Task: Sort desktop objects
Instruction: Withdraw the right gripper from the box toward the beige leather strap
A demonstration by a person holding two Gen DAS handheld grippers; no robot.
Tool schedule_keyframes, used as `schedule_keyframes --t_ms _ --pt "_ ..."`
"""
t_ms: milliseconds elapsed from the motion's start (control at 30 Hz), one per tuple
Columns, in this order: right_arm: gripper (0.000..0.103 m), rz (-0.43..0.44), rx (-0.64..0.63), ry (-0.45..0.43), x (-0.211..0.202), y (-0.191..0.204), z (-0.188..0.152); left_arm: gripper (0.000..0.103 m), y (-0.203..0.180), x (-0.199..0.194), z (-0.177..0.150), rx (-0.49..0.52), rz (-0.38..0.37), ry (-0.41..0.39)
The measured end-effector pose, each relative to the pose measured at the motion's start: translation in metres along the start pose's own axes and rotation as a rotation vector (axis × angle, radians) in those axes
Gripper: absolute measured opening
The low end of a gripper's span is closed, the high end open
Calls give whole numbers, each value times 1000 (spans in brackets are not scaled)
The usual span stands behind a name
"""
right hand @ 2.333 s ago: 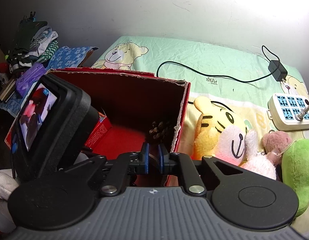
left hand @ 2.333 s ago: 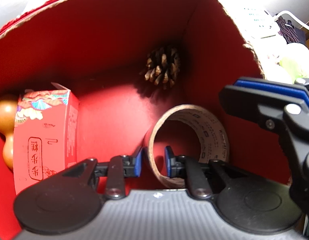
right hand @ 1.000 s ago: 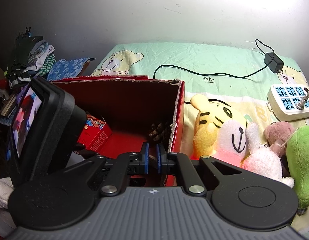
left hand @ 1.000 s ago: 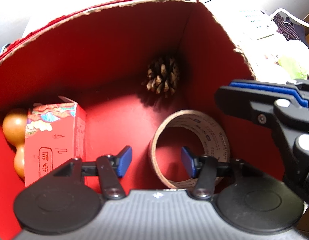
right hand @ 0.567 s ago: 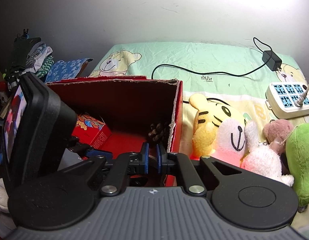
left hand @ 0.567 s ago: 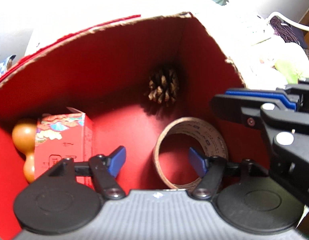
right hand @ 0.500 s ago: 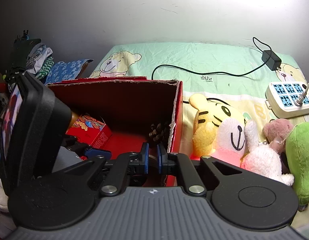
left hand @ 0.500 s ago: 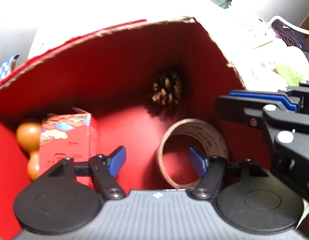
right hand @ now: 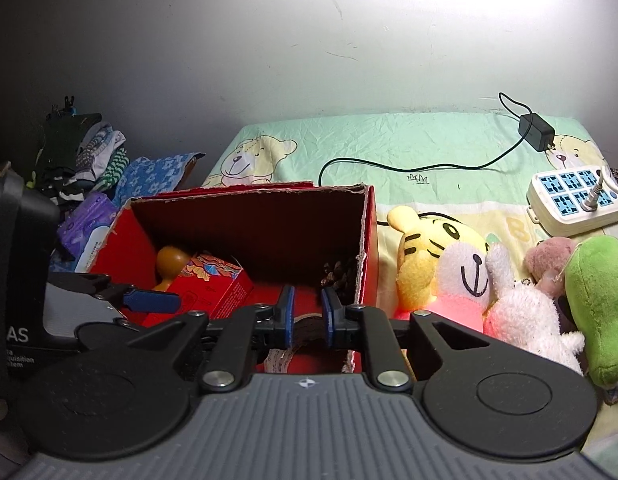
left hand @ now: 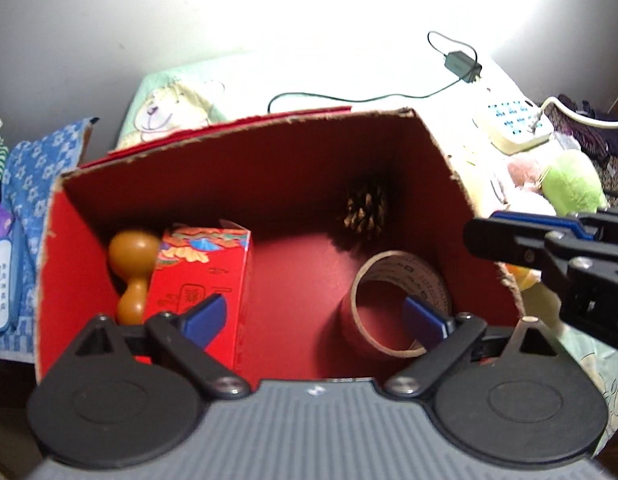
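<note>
Left wrist view first, reading from the left: inside the red box (left hand: 89,264) I see an orange gourd-shaped toy (left hand: 131,268) against the left wall, a red printed carton (left hand: 201,280) touching it, then bare floor, a pine cone (left hand: 365,210) in the far right corner, and the tape roll (left hand: 397,304) lying near the right wall. My left gripper (left hand: 315,316) is above the box with its jaws opening wide; nothing is pressed between them, and the roll sits free on the box floor, so I judge it delivered. To finish this step cleanly I would lift straight up and clear the cardboard rim before swinging away, since the right-hand finger (left hand: 423,318) looks close to the roll and could drag it. Further right, my right gripper (left hand: 549,240) hangs at the box's right edge. In the right wrist view, that right gripper (right hand: 305,312) has its jaws parting slightly, with nothing held between them. Beyond the box to the right lie a tiger plush (right hand: 433,256), a white plush (right hand: 521,312), a green plush (right hand: 597,300) and a power strip (right hand: 573,204); I judge the plush toys the likely next pick.
</note>
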State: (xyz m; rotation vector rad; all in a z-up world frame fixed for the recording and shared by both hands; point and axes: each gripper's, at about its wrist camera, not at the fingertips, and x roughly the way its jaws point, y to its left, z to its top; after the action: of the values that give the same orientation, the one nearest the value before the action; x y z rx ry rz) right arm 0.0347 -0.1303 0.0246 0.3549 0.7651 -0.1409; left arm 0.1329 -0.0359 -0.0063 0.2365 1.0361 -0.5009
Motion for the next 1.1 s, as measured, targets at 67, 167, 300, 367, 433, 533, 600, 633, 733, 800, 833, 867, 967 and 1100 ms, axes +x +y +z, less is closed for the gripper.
schedule_keyframes --t_ms 67,167,300,367,433,533,600,633,733,800,833,867,967,1100 --pt "17 18 4 -6 -6 1 -3 97 1 -12 -5 -15 17 -24" --pt "17 42 1 -19 -15 4 -7 100 3 -29 -12 -46 33 -50" --pt "21 92 1 -14 -25 5 -12 102 4 -50 -27 -85 48 -70" --pt "22 122 1 -8 -28 6 -16 102 3 -56 -36 -100 59 -69" --pt "23 145 -9 -1 -32 8 -20 102 4 -63 -45 -117 53 -74" --pt "24 189 -31 13 -35 11 -29 102 3 -75 -62 -120 78 -96" --pt "25 219 -50 31 -37 13 -36 102 2 -78 -75 -138 85 -94" --pt "25 232 -59 39 -38 13 -40 102 3 -79 -80 -149 84 -87" --pt "26 255 -78 75 -34 13 -53 101 1 -77 -97 -163 95 -75" --pt "26 264 -72 110 -29 10 -62 101 -1 -71 -109 -162 94 -52" --pt "27 265 -63 132 -25 8 -66 101 -2 -69 -115 -164 73 -39" --pt "27 262 -54 155 -20 6 -71 101 -2 -66 -121 -173 51 -26" --pt "28 264 -18 229 -6 -1 -85 101 -8 -62 -139 -164 39 -8" --pt "28 279 34 310 9 -9 -102 101 -18 -54 -157 -143 35 21"
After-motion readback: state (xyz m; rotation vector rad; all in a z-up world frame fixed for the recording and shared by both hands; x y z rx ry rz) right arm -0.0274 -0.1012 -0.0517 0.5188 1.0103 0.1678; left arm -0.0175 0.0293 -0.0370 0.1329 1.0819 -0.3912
